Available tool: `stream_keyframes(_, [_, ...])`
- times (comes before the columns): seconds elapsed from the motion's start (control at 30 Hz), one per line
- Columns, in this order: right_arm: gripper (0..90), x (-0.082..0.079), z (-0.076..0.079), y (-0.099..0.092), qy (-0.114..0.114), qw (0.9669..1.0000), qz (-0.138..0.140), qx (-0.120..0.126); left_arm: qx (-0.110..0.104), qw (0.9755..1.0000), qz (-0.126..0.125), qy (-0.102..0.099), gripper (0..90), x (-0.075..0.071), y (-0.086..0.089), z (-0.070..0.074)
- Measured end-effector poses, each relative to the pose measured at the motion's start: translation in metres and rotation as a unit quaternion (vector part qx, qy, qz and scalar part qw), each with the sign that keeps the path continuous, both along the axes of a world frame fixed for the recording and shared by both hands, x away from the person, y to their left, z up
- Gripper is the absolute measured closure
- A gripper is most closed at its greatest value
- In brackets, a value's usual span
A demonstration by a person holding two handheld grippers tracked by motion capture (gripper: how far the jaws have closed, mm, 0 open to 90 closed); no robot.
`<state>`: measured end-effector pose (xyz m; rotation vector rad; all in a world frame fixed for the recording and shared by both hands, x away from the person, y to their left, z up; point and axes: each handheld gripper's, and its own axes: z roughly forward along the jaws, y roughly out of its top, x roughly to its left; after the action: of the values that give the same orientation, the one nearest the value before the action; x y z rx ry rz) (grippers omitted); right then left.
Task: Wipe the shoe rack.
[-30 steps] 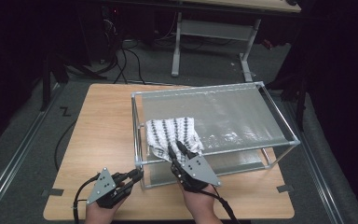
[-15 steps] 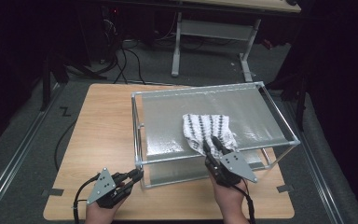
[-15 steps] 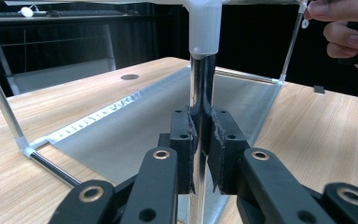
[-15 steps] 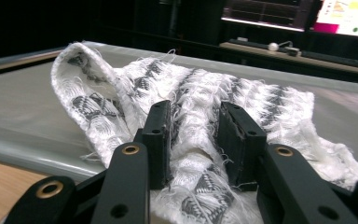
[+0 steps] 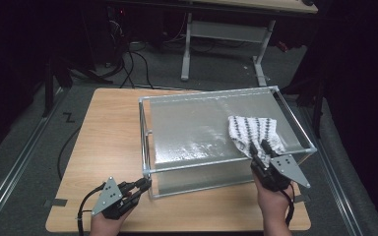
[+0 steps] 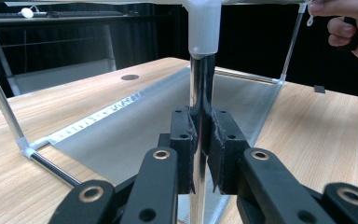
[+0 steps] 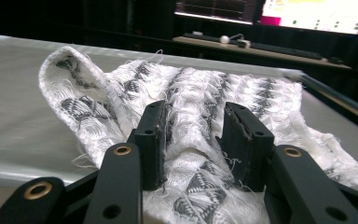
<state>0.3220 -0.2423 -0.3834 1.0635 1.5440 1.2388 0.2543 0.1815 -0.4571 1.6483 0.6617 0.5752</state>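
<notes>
A white cloth with black zigzag stripes [image 5: 253, 130] [image 7: 191, 88] lies on the pale mesh top of a metal-framed rack [image 5: 206, 93], near its front right corner. My right gripper [image 5: 258, 145] [image 7: 196, 112] reaches over the rack's front edge onto the cloth. Its jaws have just been opening and now stand apart, with a fold of cloth lying loose between them. My left gripper [image 5: 146, 183] [image 6: 200, 130] is shut on the rack's front left upright post [image 6: 200, 79], low down near the tabletop.
The rack stands on a wooden table [image 5: 108, 128] and takes up its right half. Bare tabletop lies to the left of the rack and along the near edge. A dark floor with cables and a second table's legs [image 5: 187, 49] lie beyond.
My right gripper has travelled right along the rack's front edge, taking the cloth from the left-middle of the mesh to the right side, and its jaws have parted. The left gripper has stayed put.
</notes>
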Motion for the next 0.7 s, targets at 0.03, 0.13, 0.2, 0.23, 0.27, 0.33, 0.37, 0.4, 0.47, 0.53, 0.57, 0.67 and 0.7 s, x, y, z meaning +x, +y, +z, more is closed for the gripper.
stream_keyframes(0.03, [60.1,0.002,0.000,-0.007,0.001,1.0000,-0.007,0.001,0.000,1.0000,0.000,0.000,80.7,0.000,0.000,0.000])
stream_keyframes(0.13, [60.1,0.007,0.000,-0.021,0.002,0.9997,-0.023,-0.002,0.000,1.0000,0.000,0.000,80.7,0.000,0.000,0.000])
stream_keyframes(0.2, [60.0,0.011,0.000,-0.030,0.002,0.9995,-0.032,-0.003,0.000,1.0000,0.000,0.000,80.7,0.000,0.000,0.000])
stream_keyframes(0.23, [59.9,0.013,0.000,-0.035,0.001,0.9993,-0.037,-0.005,0.000,1.0000,0.000,0.000,80.7,0.000,0.000,0.000])
stream_keyframes(0.27, [59.9,0.014,0.000,-0.039,0.001,0.9991,-0.042,-0.005,0.000,1.0000,0.001,0.000,80.7,0.000,0.000,0.000])
stream_keyframes(0.33, [59.8,0.017,0.001,-0.047,0.004,0.9986,-0.052,-0.005,0.000,1.0000,0.000,0.001,80.7,0.000,0.000,0.000])
stream_keyframes(0.37, [59.7,0.018,0.001,-0.051,0.004,0.9984,-0.057,-0.006,0.000,1.0000,0.000,0.000,80.7,0.000,0.000,0.000])
stream_keyframes(0.4, [59.7,0.019,0.002,-0.055,0.005,0.9982,-0.060,-0.004,0.000,1.0000,0.000,0.001,80.7,0.000,0.000,0.000])
stream_keyframes(0.47, [59.6,0.020,0.002,-0.061,0.005,0.9976,-0.068,-0.003,0.000,1.0000,0.000,0.001,80.7,0.000,0.000,0.000])
stream_keyframes(0.53, [59.6,0.021,0.002,-0.065,0.005,0.9972,-0.075,-0.002,0.000,1.0000,0.000,0.001,80.7,0.000,0.000,0.000])
stream_keyframes(0.57, [59.7,0.021,0.002,-0.068,0.005,0.9968,-0.080,0.000,-0.001,1.0000,0.000,0.001,80.7,0.000,0.000,0.000])
stream_keyframes(0.67, [59.8,0.022,0.002,-0.070,0.005,0.9967,-0.081,0.001,-0.001,1.0000,0.000,0.001,80.7,0.000,0.000,0.000])
stream_keyframes(0.7, [59.8,0.022,0.002,-0.069,0.005,0.9967,-0.082,0.000,-0.001,1.0000,0.000,0.001,80.7,0.000,0.000,0.000])
